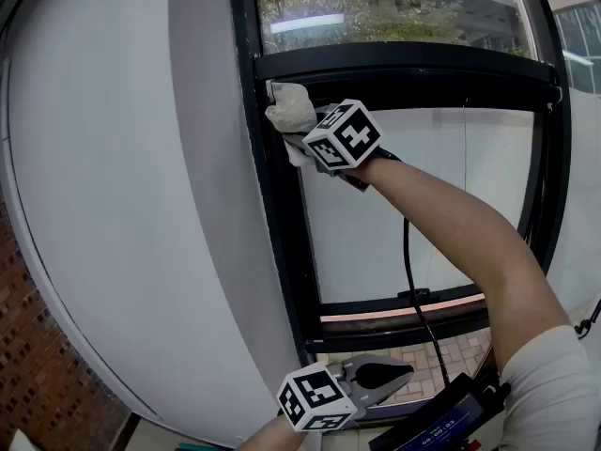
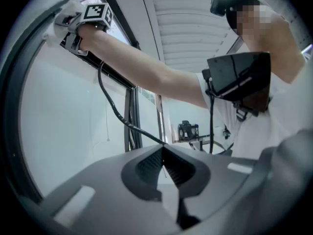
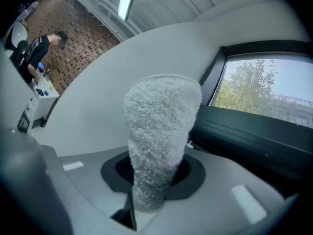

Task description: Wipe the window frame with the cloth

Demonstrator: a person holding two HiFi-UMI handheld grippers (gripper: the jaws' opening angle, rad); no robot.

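My right gripper [image 1: 299,141] is raised to the upper left corner of the black window frame [image 1: 282,205] and is shut on a white fluffy cloth [image 1: 291,109]. The cloth presses against the frame where the upright meets the crossbar [image 1: 404,62]. In the right gripper view the cloth [image 3: 159,131] stands up from the closed jaws, with the dark frame [image 3: 244,136] just to its right. My left gripper [image 1: 406,374] hangs low near the window's bottom, shut and holding nothing. In the left gripper view its jaws [image 2: 163,153] meet, and the cloth [image 2: 61,21] shows far up left.
A white curved wall [image 1: 122,205] borders the frame on the left, with brick [image 1: 28,365] low at the left. A black cable [image 1: 413,289] hangs from the right gripper. A dark device [image 1: 441,421] sits at the bottom. A person [image 3: 41,50] stands far off.
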